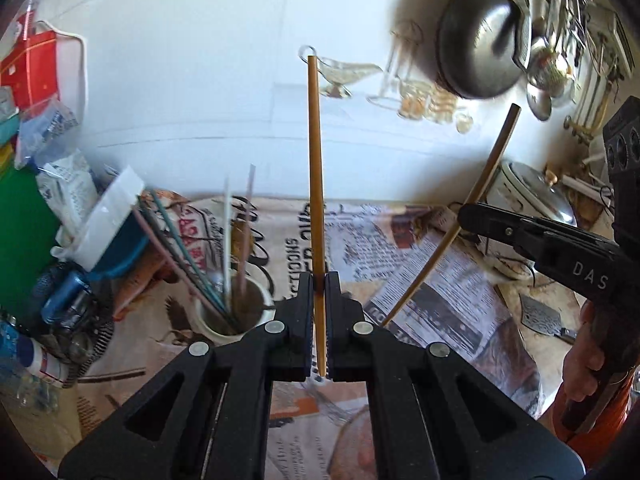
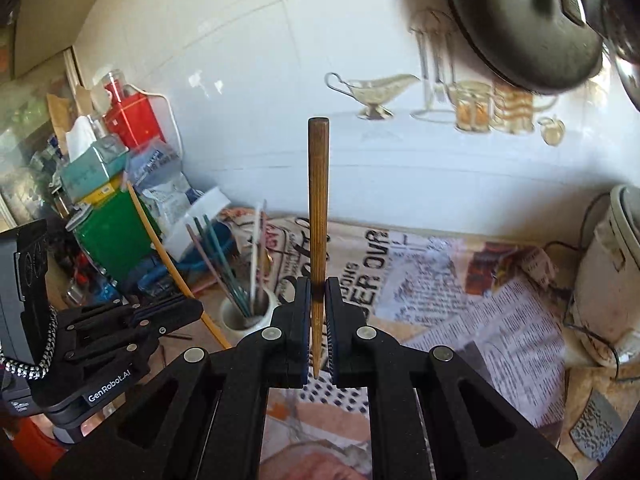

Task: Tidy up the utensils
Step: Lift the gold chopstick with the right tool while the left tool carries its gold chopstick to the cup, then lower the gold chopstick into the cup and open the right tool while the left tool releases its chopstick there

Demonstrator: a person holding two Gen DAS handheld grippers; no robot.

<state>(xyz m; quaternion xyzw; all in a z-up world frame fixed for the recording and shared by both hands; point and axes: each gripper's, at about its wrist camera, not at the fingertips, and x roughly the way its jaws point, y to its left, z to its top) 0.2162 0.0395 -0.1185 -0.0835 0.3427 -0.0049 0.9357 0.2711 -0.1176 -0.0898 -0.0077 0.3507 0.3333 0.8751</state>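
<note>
Both matte-black plastic two-finger grippers, left gripper (image 1: 320,280) and right gripper (image 2: 319,284), have silver pivot pins, ribbed pads, triangular arm cutouts; white "GenRobot.AI" and "DAS" lettering, black-white braided cord, orange sleeve (image 1: 596,428).

The sticks standing in the white cup (image 1: 224,322) are smeared by blur, so their kind cannot be told. The dark pan (image 2: 520,20) on the far wall is cut off by the top edge. The print on the newspaper (image 2: 472,288) covering the table is too blurred to read.
</note>
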